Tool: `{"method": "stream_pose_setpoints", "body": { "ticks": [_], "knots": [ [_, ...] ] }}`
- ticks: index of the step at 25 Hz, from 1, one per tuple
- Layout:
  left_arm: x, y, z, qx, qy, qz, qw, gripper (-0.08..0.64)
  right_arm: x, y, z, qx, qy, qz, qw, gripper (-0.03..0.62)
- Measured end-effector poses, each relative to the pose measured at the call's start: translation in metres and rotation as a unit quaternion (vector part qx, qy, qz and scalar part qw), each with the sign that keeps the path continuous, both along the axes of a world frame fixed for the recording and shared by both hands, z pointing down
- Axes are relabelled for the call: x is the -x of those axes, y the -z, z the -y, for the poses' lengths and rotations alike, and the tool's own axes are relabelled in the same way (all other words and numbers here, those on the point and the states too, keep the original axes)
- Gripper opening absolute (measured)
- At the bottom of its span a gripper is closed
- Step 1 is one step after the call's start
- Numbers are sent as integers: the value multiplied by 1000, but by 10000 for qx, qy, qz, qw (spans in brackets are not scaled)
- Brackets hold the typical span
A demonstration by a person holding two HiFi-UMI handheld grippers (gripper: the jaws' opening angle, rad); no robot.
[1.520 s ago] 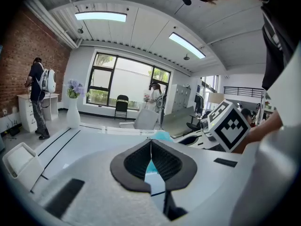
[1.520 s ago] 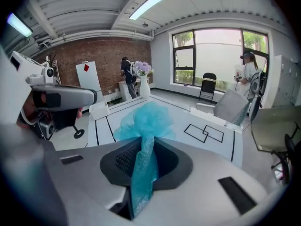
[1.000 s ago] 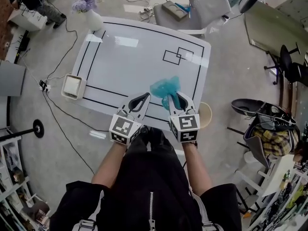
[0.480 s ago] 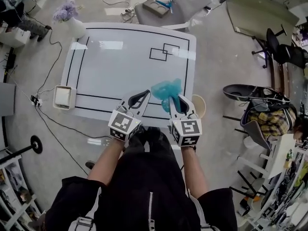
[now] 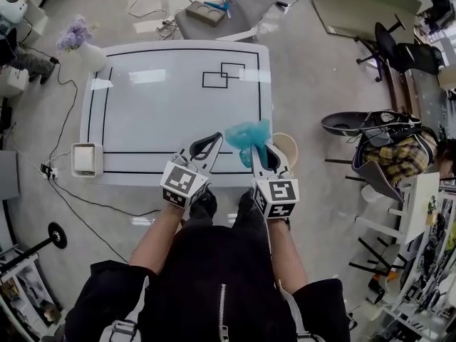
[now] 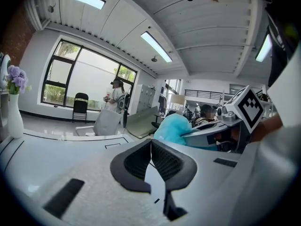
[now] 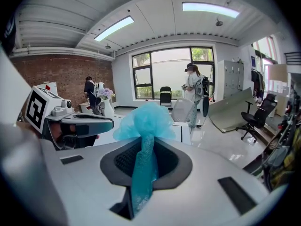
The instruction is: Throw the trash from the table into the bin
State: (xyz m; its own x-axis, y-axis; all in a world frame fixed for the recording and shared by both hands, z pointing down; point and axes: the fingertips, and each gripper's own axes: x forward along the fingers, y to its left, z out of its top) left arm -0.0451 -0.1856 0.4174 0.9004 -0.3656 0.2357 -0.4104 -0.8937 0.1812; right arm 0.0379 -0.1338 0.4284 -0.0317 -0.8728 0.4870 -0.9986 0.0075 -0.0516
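Right gripper (image 5: 258, 150) pinches the teal plastic bag (image 5: 246, 132) by its twisted neck, over the table's (image 5: 178, 105) near right corner, with the bin (image 5: 291, 144) just beside. Left gripper (image 5: 212, 141) is closed and empty. The bag looks light, soft and floppy, so the neck grip suits it.

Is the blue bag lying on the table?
No, the blue bag is pinched between the jaws of the right gripper.
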Motion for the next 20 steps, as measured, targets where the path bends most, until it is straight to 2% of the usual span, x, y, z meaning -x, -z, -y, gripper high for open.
{"method": "stream_pose_setpoints", "body": {
  "ticks": [4, 9, 20],
  "knots": [
    [-16, -3, -9, 15, -146, -97, 9998, 9, -14, -5, -11, -20, -123, 59, 9999, 48],
    [-31, -8, -21, -104, -154, 205, 9996, 9, -35, -15, -25, -19, -201, 193, 9996, 48],
    [-85, -10, -54, -91, -160, 282, 9994, 9, -101, -21, -49, -90, -299, 355, 9989, 48]
  ]
}}
